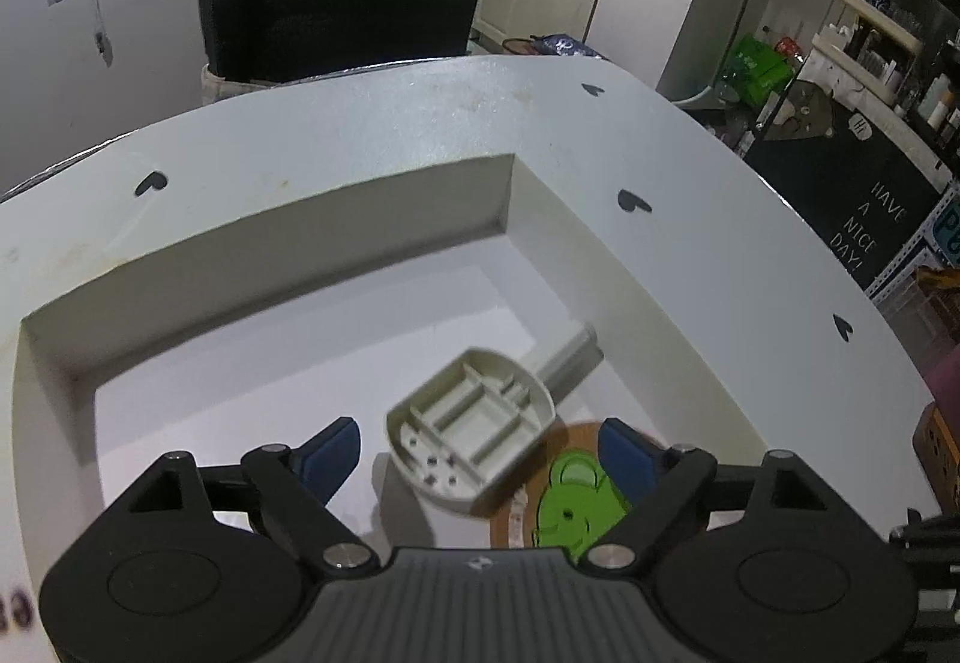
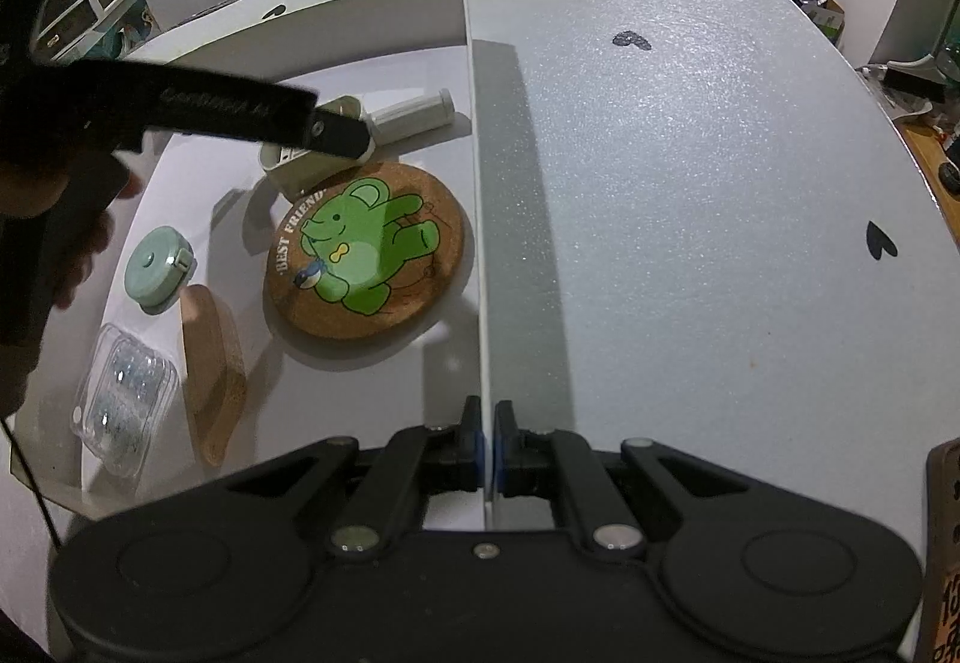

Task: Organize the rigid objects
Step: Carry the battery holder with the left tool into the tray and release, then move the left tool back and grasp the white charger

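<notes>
Scoop (image 1: 474,426), beige and ribbed underneath, lies tilted in the white box (image 1: 270,255), its head overlapping the edge of the cork coaster (image 2: 366,255) and its handle pointing toward the box's far corner. From the left wrist the left gripper (image 1: 480,453) stands wide apart, blue pads either side of the scoop and clear of it; only a sliver of the coaster's green bear shows. The right wrist view shows what that one misses: the whole coaster, a mint tape measure (image 2: 157,268), a cork piece (image 2: 213,375) and a clear plastic case (image 2: 123,399) along the box's left side, with a hand (image 2: 54,219) gripping the left tool above the scoop. The right gripper (image 2: 487,447) is pinched shut on the box's near right wall. Black hearts dot the table (image 2: 690,183).
</notes>
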The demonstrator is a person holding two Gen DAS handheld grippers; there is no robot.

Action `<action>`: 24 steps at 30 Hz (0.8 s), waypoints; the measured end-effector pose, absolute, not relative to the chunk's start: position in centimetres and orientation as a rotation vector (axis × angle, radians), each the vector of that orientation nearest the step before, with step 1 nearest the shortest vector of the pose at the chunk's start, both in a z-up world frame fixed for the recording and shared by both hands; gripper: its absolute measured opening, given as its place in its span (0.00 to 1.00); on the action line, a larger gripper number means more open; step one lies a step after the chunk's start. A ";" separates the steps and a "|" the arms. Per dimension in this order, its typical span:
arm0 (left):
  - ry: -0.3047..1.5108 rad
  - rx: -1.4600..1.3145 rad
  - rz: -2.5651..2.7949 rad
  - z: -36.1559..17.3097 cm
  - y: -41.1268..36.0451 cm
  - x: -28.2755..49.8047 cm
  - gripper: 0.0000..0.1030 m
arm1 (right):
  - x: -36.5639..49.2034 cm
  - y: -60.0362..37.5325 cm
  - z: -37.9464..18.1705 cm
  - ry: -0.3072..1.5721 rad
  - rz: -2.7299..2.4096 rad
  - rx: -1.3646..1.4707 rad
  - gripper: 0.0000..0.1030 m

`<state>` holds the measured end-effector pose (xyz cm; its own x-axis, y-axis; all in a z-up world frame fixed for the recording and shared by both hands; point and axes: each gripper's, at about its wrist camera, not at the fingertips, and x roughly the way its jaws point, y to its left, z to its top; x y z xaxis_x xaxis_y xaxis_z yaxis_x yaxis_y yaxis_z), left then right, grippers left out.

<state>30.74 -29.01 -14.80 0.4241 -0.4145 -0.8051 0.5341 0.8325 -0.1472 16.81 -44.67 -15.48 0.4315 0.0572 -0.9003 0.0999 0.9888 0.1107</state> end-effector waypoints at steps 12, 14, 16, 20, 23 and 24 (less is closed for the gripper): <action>0.961 0.119 -0.577 -12.4 -27.1 27.2 1.00 | 16.6 -44.6 -15.4 1.121 -0.019 0.148 0.05; 0.956 0.117 -0.573 -12.0 -26.8 26.6 1.00 | 16.6 -44.6 -15.4 1.120 -0.018 0.147 0.05; 0.953 0.112 -0.571 -11.7 -26.4 26.1 1.00 | 16.5 -44.6 -15.4 1.119 -0.016 0.146 0.05; 0.945 0.102 -0.562 -11.2 -25.7 25.2 1.00 | 16.5 -44.6 -15.4 1.117 -0.014 0.143 0.05; 0.938 0.091 -0.555 -10.9 -25.1 24.4 1.00 | 16.5 -44.6 -15.4 1.117 -0.013 0.139 0.05; 0.936 0.084 -0.555 -10.9 -24.9 24.2 1.00 | 16.5 -44.6 -15.4 1.117 -0.013 0.139 0.05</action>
